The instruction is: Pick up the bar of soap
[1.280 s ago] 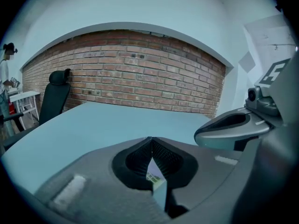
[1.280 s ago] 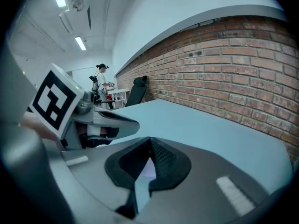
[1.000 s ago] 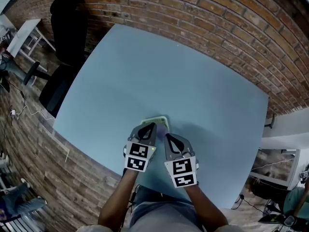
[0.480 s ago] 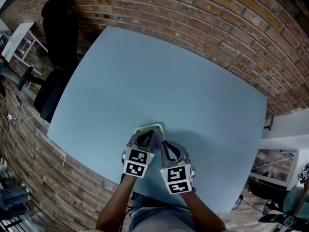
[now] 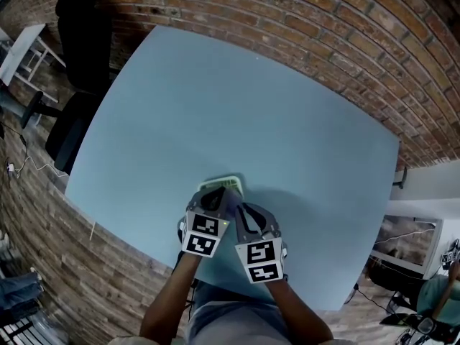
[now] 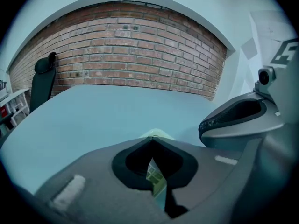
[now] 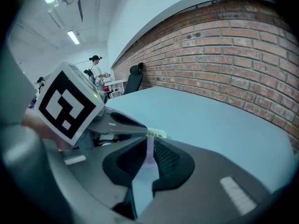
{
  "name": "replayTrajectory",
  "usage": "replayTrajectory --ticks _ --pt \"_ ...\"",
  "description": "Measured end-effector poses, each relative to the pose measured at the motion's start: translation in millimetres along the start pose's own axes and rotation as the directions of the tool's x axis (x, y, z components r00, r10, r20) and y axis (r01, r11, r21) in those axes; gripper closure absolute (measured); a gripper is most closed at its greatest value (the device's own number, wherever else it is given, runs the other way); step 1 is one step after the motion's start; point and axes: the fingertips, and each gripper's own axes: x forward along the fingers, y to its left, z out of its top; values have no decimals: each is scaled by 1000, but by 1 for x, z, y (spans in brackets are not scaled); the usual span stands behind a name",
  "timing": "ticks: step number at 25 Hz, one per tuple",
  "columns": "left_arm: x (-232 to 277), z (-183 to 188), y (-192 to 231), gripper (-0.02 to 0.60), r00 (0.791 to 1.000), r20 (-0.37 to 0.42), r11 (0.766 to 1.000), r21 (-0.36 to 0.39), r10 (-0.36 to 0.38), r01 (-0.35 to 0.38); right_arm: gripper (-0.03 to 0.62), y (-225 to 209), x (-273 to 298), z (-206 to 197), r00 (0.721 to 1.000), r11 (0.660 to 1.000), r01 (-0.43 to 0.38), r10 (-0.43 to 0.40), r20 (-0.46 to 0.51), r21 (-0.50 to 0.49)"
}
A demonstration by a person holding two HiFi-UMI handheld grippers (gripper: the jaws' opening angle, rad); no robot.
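A pale green soap dish sits near the front edge of the light blue table. A lilac bar of soap lies in it, mostly hidden by the grippers. My left gripper hangs over the dish's near side with its jaw tips together; the dish shows through the slit below the left gripper. My right gripper is close beside it. Its jaws are opening to a narrow gap, where the soap shows without the pads visibly pressing on it.
A black office chair stands off the table's left side and a brick wall runs behind it. A white shelf is at the far left. People stand far off in the room.
Both grippers have stayed at the dish and drawn slightly closer together. The head view has shifted a little, so dish and hands sit further left in it.
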Motion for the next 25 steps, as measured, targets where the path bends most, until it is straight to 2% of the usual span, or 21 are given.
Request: replayTrajectory --ticks 6,10,13,16,19,20,21,24,25 --pt "0 -7 2 580 1000 -16 1000 -6 -12 12 516 -2 6 -10 1000 998 -2 4 -25 68" --pt "-2 -13 4 580 1000 -27 1000 -12 -9 8 445 -7 13 -21 999 989 16 -9 -49 144" --pt "-4 -10 6 580 1000 -14 1000 -19 -5 4 427 -10 16 -25 999 975 6 6 -52 223" --pt "-3 -10 6 580 1000 -9 1000 -26 -8 7 421 -11 20 -27 998 941 -39 56 -40 336" --pt "-3 -10 6 579 1000 -7 1000 -29 -8 8 383 -2 28 -33 985 866 -129 168 -38 483" --pt "-3 -10 6 580 1000 -6 1000 -29 -7 7 380 1 30 -36 981 853 -144 190 -42 501" --pt "-3 -11 6 579 1000 -7 1000 -27 -5 5 371 2 30 -37 981 860 -142 189 -47 491" --pt "0 -13 4 580 1000 -6 1000 -8 -1 1 398 1 26 -28 993 927 -95 115 -33 363" --pt "1 -15 4 580 1000 -6 1000 -3 1 -1 408 1 25 -24 995 938 -88 100 -20 335"
